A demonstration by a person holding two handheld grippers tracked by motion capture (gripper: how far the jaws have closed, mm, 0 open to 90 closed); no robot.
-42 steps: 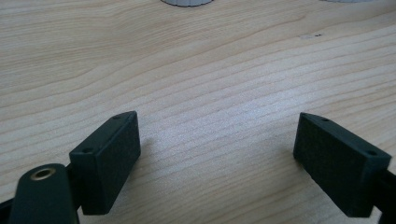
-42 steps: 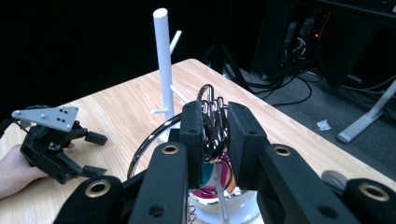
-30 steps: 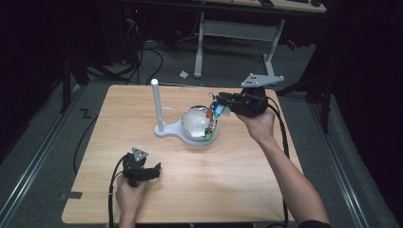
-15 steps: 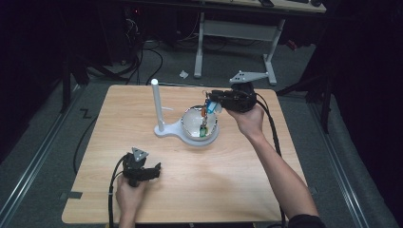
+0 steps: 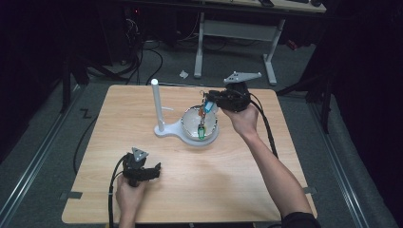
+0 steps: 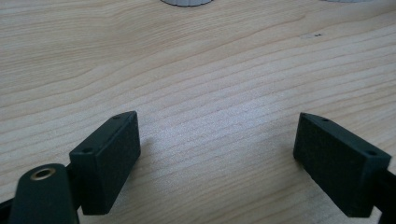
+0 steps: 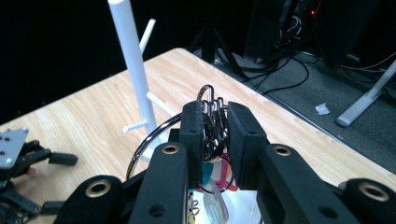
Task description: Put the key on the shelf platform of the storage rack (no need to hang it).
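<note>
Two matte black claws: right claw [image 7: 215, 135] pinching shiny metal key rings [image 7: 212, 116], left claw [image 6: 217, 158] wide over woodgrain table [image 6: 196, 70].

A light wooden table [image 5: 142, 114] with visible grain stands on a grey floor [image 5: 43, 128] in a dim room whose edges fall into darkness. Behind it is a white-framed desk [image 5: 237, 33] on two legs with flat feet. Black cables [image 5: 142, 52] loop across the floor near dark equipment, and a crumpled scrap of paper [image 5: 183, 74] lies beside them. Metal rails [image 5: 28, 190] run along both sides
</note>
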